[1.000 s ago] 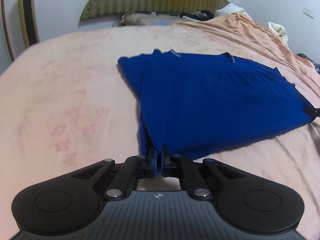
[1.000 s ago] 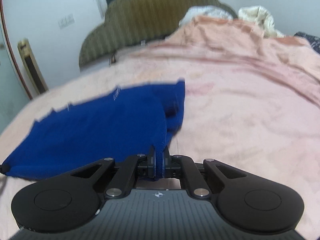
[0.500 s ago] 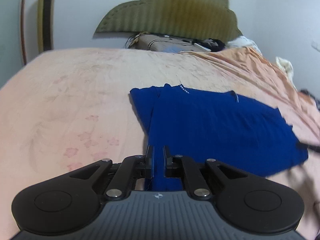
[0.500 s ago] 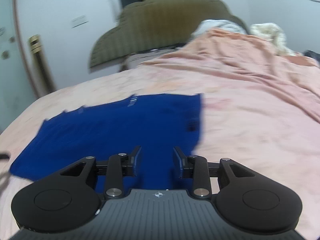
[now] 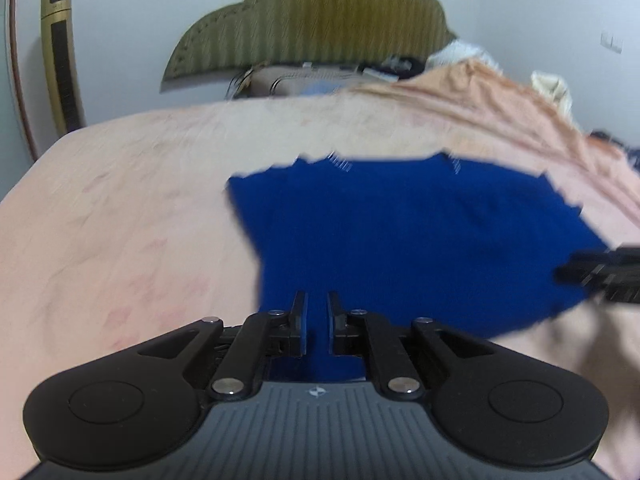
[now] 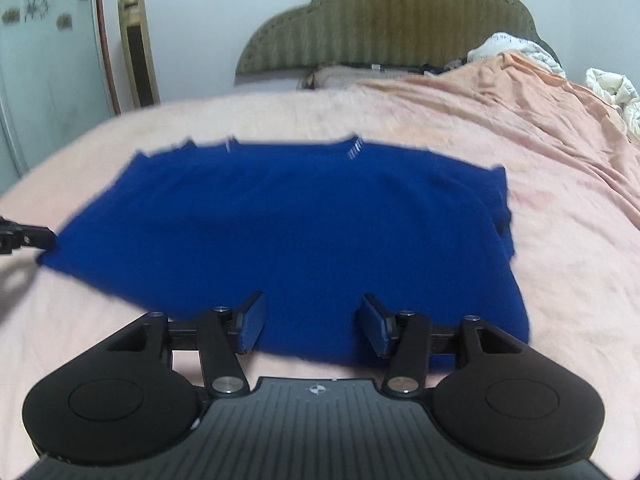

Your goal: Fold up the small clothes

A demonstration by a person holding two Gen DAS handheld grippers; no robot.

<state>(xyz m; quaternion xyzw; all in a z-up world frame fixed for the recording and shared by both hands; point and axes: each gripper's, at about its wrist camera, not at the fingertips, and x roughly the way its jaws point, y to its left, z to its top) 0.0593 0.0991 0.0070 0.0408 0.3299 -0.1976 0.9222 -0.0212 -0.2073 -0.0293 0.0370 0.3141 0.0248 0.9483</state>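
1. Left wrist view: blue shirt (image 5: 400,236) spread flat on the pink bed cover (image 5: 120,220), toward the near edge of the bed, headboard (image 5: 312,20) at the far end. Bare cover wide on the left side, rumpled orange sheet (image 5: 500,100) along the right edge.
2. Left gripper (image 5: 316,322) at the shirt's near left corner, jaws just been opening, now a narrow slit; blue cloth seen in the gap, pads apparently off it, though blurred.
3. Right wrist view: right gripper (image 6: 313,326) at the shirt's (image 6: 288,232) near edge, jaws just been opening, now about half apart, nothing gripped, cloth lying below the pads.
4. Open cover beyond the shirt's right edge.
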